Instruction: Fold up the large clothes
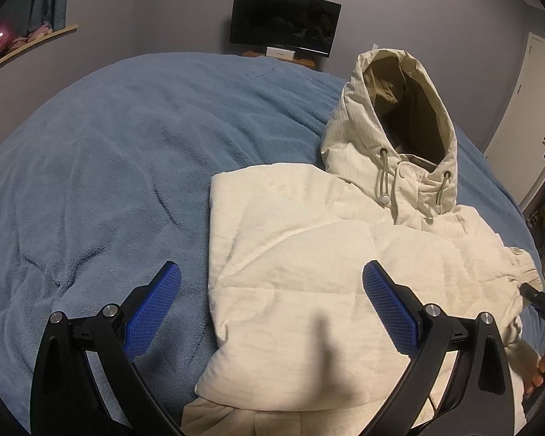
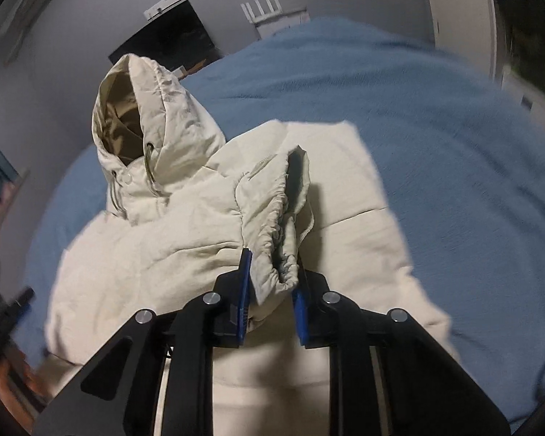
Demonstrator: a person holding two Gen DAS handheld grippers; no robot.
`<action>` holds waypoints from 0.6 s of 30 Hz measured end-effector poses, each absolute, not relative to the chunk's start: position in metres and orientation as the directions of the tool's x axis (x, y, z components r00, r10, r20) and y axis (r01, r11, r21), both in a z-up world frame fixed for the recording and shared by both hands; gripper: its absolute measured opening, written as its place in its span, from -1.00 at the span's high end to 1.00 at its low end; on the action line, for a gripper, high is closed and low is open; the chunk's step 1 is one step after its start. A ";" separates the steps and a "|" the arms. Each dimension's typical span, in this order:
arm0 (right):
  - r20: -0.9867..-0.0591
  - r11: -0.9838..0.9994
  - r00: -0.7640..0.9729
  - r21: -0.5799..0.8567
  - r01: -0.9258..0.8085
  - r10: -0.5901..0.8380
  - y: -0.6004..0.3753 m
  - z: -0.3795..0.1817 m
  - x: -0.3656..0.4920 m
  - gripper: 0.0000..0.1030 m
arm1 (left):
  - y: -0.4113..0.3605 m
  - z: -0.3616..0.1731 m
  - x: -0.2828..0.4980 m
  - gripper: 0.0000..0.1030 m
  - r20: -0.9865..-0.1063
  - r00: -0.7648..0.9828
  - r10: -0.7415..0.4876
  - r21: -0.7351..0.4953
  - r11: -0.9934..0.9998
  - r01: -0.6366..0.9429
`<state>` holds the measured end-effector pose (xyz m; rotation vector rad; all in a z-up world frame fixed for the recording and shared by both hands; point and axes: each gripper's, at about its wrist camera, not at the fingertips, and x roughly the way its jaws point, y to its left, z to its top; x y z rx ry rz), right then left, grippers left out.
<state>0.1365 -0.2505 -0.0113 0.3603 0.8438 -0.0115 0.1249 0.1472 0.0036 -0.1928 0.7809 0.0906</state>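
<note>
So on the left side I'm keeping my left hand-held gripper (image 1: pixel 272 290) spread wide with nothing in it, hovering over the near left part of the jacket (image 1: pixel 309 272). It's just waiting there so it can pin or smooth the body once the sleeve is coming across.

The cream puffer jacket is lying front-up on the blue blanket (image 1: pixel 109 181) covering the bed, hood (image 1: pixel 399 109) propped up at the far end toward the TV (image 1: pixel 285 21). The left side is looking already folded in, giving a straight edge.

Over on the right, my right hand-held gripper (image 2: pixel 270 287) is pinching the elastic sleeve cuff (image 2: pixel 279 254) between its blue pads (image 2: pixel 244 290), lifted off the body. I'm holding the cuff since it's probably the easiest handle for dragging the sleeve inward.
</note>
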 end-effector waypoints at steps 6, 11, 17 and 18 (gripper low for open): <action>-0.777 0.942 0.621 0.273 0.193 0.098 -0.264 -0.027 0.133 0.66 | 0.144 0.000 0.127 -0.87 -0.719 0.695 0.003 -0.132 0.981 -0.142; -0.790 0.947 0.606 0.254 0.197 0.086 -0.261 -0.032 0.135 0.59 | 0.142 -0.001 0.128 -0.87 -0.728 0.686 0.002 -0.129 0.982 -0.139; -0.766 0.957 0.642 0.163 0.238 -0.029 -0.260 -0.013 0.129 0.05 | 0.139 -0.003 0.128 -0.87 -0.737 0.676 -0.006 -0.128 0.983 -0.131; -0.749 0.965 0.661 0.137 0.222 -0.046 -0.256 -0.007 0.129 0.04 | 0.138 -0.003 0.129 -0.87 -0.738 0.675 -0.014 -0.130 0.984 -0.123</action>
